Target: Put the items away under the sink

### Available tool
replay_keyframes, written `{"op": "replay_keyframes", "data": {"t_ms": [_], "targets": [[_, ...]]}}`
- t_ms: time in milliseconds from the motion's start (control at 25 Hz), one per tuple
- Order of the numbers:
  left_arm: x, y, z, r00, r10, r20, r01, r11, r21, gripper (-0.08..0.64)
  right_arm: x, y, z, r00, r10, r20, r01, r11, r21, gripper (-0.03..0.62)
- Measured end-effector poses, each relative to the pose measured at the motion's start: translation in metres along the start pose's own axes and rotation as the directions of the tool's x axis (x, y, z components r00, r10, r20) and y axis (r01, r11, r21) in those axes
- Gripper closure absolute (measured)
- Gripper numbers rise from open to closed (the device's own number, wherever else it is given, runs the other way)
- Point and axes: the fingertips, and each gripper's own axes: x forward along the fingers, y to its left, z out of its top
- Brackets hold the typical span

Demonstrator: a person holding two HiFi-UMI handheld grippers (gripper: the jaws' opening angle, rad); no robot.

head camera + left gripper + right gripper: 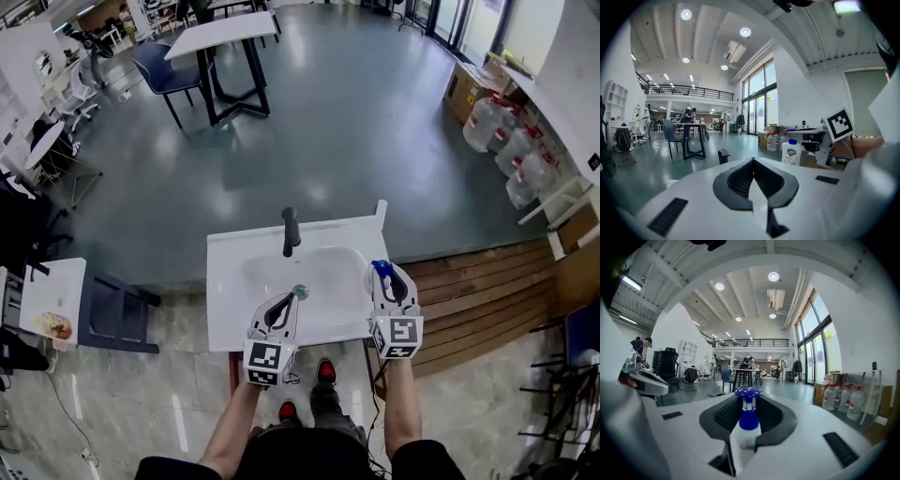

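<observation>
The white soap bottle with the blue pump top (748, 423) is clamped upright between the jaws of my right gripper (386, 277), above the right edge of the white sink (228, 309), while my left gripper (284, 302), just beside it over the basin, is closed on nothing

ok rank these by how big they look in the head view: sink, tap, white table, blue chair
1. sink
2. white table
3. blue chair
4. tap
Table and chair stand farther off, so real sizes may differ.
</observation>
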Motion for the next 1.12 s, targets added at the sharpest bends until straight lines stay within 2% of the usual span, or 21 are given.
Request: {"op": "replay_keyframes", "data": {"t_ms": [440,640,920,1120], "targets": [[-0.071,-0.007,0.000,0.997,-0.062,0.036,0.061,0.998,0.032,0.552,-0.082,0.051,0.007,0.998,-0.066,-0.005,0.066,0.998,0.022,0.489],[-0.102,-0.014,-0.007,0.996,-0.077,0.039,0.074,0.994,0.078,0.552,-0.116,0.069,0.010,0.996,-0.093,0.001,0.093,0.995,0.032,0.489],[-0.142,-0.029,-0.010,0.991,-0.124,0.047,0.120,0.990,0.077,0.552,-0.155,0.093,0.017,0.995,-0.102,0.006,0.101,0.993,0.068,0.489],[-0.162,-0.038,-0.018,0.990,-0.135,0.045,0.132,0.989,0.068,0.552,-0.183,0.102,0.012,0.993,-0.115,-0.007,0.116,0.992,0.059,0.489]]}}
